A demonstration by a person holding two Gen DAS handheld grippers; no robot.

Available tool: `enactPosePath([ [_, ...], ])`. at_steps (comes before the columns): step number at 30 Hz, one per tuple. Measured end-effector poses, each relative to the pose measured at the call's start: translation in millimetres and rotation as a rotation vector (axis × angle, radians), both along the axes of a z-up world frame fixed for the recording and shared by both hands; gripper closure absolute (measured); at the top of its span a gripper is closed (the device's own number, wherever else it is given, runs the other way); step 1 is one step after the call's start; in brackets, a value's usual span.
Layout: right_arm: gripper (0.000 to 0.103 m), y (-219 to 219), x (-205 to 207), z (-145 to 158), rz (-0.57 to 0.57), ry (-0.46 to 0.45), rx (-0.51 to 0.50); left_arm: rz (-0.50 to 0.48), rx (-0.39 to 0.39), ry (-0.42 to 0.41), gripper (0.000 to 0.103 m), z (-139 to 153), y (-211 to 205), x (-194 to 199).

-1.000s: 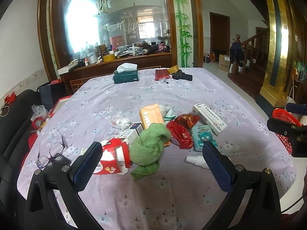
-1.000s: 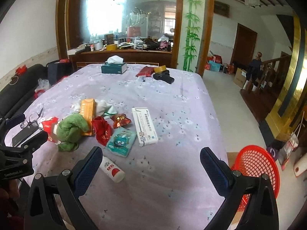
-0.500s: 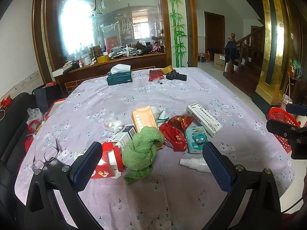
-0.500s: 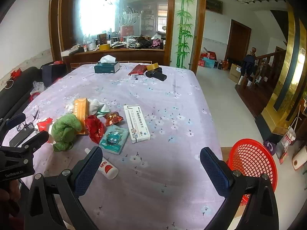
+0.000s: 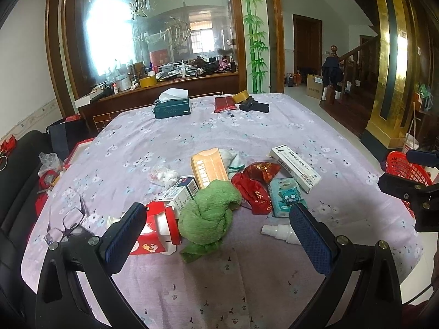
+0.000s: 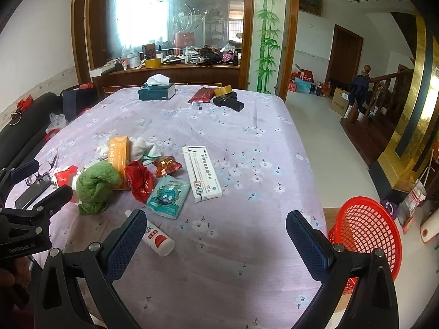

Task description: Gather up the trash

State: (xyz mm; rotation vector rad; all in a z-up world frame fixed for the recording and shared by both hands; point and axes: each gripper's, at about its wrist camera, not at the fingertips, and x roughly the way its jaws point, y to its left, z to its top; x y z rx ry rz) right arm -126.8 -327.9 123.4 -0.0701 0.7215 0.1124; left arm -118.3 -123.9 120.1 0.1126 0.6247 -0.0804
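Basically both grippers hang above the near edge of a table (image 5: 274, 126) covered in a lilac flowered cloth; left gripper (image 5: 216, 227) has its blue-padded fingers spread wide with nothing between them; right gripper (image 6: 214, 237) is likewise spread wide and empty. Trash sits in a loose pile on the near-left part of the table: a knotted green cloth (image 5: 208, 216) lies nearest the left gripper, touching a torn red-and-white carton (image 5: 156, 235) on its left; an orange box (image 5: 208, 167) lies just behind the cloth, with a small white-and-blue box (image 5: 181, 192) beside it; crumpled red wrappers (image 5: 255, 183) sit just right of the cloth; a teal tissue pack with a cartoon face (image 6: 168, 196) lies beside the wrappers; a long white medicine box (image 6: 201, 172) lies right of the pack, angled away from the camera; a white bottle with a red label (image 6: 157, 237) lies on its side, partly behind the right gripper's left finger. Eyeglasses (image 5: 65, 219) rest near the left table edge. At the far end are a dark green tissue box (image 6: 156, 91), a tape roll (image 6: 223, 91) and a black object (image 6: 229, 101), well apart from the pile. A red mesh basket (image 6: 365, 235) stands on the floor just off the table's right corner, next to the right gripper's right finger.
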Motion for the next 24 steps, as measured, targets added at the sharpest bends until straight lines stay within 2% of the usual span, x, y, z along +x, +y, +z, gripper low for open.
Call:
enactPosePath([
  [18,0.001,27,12,-11,0.089,0.048,0.005,0.044,-0.008,0.012,0.000,-4,28,2],
  [24,0.010,42,18,-19,0.142,0.086,0.020,0.103,-0.043,0.036,0.000,-9,57,3],
])
